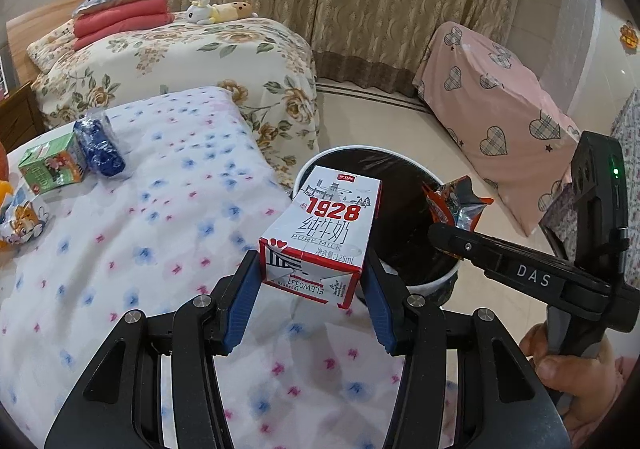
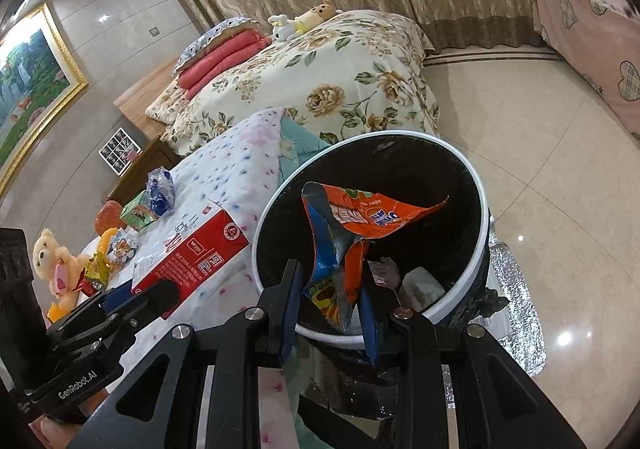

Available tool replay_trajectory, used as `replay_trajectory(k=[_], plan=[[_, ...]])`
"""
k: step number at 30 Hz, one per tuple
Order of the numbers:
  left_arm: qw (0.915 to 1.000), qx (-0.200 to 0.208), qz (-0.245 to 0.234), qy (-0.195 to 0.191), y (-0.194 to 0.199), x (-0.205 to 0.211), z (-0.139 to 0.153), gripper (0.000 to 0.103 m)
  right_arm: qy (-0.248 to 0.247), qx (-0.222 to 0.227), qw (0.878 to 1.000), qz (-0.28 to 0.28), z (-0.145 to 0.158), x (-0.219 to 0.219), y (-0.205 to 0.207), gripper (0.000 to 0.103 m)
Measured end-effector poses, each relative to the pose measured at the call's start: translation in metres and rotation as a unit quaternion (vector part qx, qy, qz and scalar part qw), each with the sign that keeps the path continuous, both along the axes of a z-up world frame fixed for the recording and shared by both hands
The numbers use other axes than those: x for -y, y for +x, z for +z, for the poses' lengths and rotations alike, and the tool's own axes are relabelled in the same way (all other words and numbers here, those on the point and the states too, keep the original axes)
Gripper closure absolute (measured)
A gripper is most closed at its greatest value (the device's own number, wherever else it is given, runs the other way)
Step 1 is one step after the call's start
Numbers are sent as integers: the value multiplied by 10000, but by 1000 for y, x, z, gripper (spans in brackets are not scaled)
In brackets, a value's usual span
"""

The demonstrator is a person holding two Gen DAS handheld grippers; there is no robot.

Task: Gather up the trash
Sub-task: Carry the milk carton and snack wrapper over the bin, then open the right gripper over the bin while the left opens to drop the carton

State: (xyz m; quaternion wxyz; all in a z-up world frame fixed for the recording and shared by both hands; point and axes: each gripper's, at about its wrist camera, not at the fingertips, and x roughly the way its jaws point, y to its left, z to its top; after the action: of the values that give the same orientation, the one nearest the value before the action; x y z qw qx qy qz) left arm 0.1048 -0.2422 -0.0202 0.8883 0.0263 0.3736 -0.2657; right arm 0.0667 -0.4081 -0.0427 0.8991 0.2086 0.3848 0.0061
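- Left wrist view takes in the biggest things first: the flowered table cover (image 1: pixel 132 217) in front of me, with the bin (image 1: pixel 400 209) standing on the floor just off its edge, black liner inside a white rim.
- Right wrist view looks nearly straight into that bin (image 2: pixel 376 209); pale crumpled scraps already lie at the bottom.
- The left gripper (image 1: pixel 316 277) is clamped on a small milk carton (image 1: pixel 324 229), blue pads pressing its two sides, the carton tipped toward the bin's near rim but, as far as I can judge, not yet over the opening.
- The right gripper (image 2: pixel 332 305) pinches the lower end of an orange snack wrapper (image 2: pixel 360 221), which fans out above the bin's mouth.
- To do this step well, I'd say carry the carton further until it is clearly inside the rim before letting go, and release the wrapper low, since a light foil bag may drift onto the floor.
- More trash waits on the cover: a green carton (image 1: pixel 52 165), a blue crumpled wrapper (image 1: pixel 98 145), and a cartoon-printed packet (image 1: pixel 22 217) cut off at the frame's edge.
- Hard to make out: how full the bin is, and exactly what the scraps inside it are.
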Motion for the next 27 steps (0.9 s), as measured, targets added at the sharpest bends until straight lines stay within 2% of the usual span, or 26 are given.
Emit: replay_trajectory(k=[27], plan=[[9996, -84, -153, 230, 23, 37, -6, 53, 94, -201, 9997, -91, -12, 25, 19, 72]])
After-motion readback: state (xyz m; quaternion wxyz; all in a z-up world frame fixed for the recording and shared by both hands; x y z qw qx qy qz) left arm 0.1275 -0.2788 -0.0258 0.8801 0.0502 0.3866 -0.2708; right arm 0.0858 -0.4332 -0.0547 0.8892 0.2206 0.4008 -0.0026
